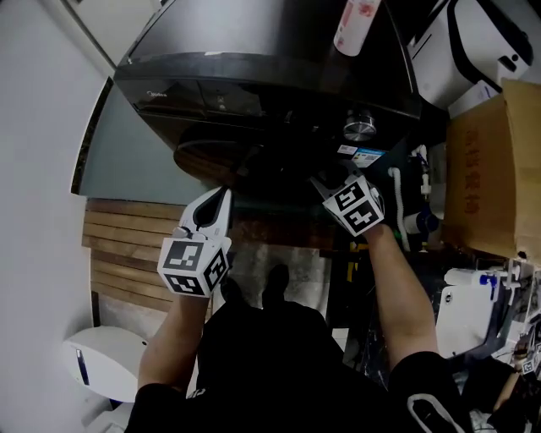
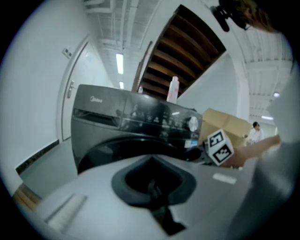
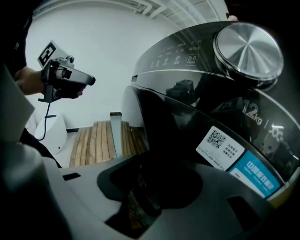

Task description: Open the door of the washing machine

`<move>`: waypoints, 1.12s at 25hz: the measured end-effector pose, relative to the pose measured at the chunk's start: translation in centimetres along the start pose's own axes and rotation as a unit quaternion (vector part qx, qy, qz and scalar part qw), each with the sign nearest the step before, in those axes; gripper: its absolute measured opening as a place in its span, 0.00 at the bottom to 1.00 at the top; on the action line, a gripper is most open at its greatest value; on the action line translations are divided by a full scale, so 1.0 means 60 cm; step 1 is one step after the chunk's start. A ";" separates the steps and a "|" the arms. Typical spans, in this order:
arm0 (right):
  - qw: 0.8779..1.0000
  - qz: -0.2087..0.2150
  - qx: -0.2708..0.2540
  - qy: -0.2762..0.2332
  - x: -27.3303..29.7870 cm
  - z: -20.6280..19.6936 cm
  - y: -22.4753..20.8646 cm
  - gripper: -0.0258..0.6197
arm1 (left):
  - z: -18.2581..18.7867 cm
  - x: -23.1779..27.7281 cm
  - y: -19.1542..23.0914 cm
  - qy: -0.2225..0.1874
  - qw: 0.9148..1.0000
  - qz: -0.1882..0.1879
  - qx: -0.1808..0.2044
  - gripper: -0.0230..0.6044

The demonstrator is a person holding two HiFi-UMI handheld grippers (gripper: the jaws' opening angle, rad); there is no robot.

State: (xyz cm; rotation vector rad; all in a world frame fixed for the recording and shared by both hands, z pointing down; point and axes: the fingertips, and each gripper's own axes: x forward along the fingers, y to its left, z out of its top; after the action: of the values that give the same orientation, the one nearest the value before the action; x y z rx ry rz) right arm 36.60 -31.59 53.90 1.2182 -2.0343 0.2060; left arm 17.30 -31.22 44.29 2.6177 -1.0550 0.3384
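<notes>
Left gripper [image 1: 219, 201]: jaws pressed together, nothing between them. I hold it in the air in front of the washing machine [image 1: 254, 59], apart from it and below the left half of the round door [image 1: 221, 159]. Right gripper [image 1: 325, 186]: jaws nearly together, only a thin slit, with tips right at the door's right rim under the control panel. The dark rim fills the hollow ahead of the tips, and I can't tell whether they pinch it or just touch. Door looks flush with the dark front. Silver knob [image 1: 359, 127] sits just above my right gripper, with the QR sticker [image 3: 219, 144] and a blue label [image 3: 257, 174] under it. White bottle [image 1: 357, 24] stands on top of the machine. Cardboard box [image 1: 483, 173] is close on the right, with cluttered white items below it. Wooden slats [image 1: 127, 245] on the floor to the left, beside my left arm.
</notes>
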 end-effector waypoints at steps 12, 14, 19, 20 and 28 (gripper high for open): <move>0.999 -0.035 0.034 -0.003 -0.003 0.001 -0.003 0.27 | -0.004 -0.065 0.045 -0.012 1.000 0.016 -0.006 0.05; 0.998 -0.040 0.037 -0.002 -0.003 0.000 -0.001 0.27 | -0.012 -0.076 0.059 -0.009 1.000 0.017 -0.007 0.05; 0.998 -0.050 0.042 0.000 -0.003 0.002 -0.002 0.27 | -0.022 -0.083 0.081 -0.004 1.000 0.019 -0.012 0.05; 0.998 -0.049 0.042 0.002 -0.004 0.002 -0.002 0.27 | -0.023 -0.082 0.082 -0.003 1.000 0.017 -0.012 0.05; 0.997 0.028 0.065 -0.038 -0.057 -0.011 0.143 0.23 | -0.012 -0.088 0.094 -0.015 1.000 0.012 -0.016 0.05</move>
State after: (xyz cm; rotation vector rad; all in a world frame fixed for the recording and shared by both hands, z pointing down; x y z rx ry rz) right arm 30.88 -24.34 54.04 1.2670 -2.1500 0.3288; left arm 9.55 -31.53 44.28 2.5916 -1.0929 0.2867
